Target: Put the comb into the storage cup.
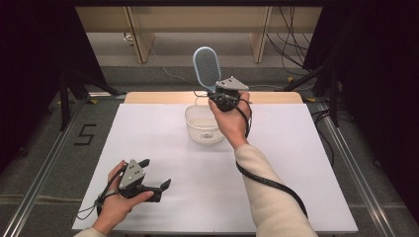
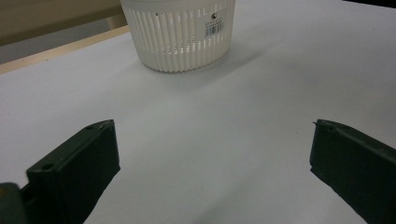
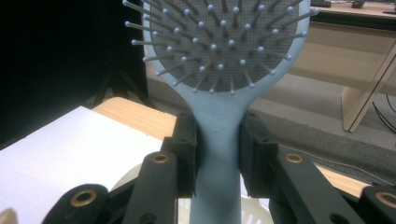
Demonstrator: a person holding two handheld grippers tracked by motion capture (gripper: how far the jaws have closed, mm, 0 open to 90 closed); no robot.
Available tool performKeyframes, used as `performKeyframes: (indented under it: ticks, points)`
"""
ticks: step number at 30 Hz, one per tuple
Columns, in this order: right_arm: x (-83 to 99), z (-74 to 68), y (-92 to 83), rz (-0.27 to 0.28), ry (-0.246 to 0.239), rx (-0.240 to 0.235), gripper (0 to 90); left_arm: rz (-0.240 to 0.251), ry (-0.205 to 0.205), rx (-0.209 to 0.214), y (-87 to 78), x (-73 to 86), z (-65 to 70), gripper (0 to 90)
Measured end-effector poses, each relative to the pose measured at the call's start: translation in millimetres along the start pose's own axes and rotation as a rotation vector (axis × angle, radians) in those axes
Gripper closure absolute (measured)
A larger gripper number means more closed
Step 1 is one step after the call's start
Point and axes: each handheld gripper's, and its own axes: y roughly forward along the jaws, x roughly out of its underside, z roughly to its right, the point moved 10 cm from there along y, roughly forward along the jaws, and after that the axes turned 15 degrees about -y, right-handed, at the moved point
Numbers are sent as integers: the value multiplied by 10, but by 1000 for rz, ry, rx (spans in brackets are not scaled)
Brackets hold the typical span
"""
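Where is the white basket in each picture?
High view: the white basket stands on the table's far middle, just below the right gripper that holds the hairbrush up.
Left gripper view: it stands at the top middle, beyond the open jaws.
Right gripper view: a bit of its rim peeks out at the bottom, behind the brush handle.
Shared landmark: the white tabletop.

You hold a matt, smooth plastic hairbrush (image 3: 219, 126) with ball-tipped bristles; the ribbed white basket (image 2: 180, 37) looks plastic, your table (image 1: 163, 143) matt white.
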Motion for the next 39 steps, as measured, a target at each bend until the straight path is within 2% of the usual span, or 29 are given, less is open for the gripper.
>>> performKeyframes:
  ticks: [39]
  points:
    - [19,-45,109,3,-11,4,706,3,0,4,-2,-5,11,7]
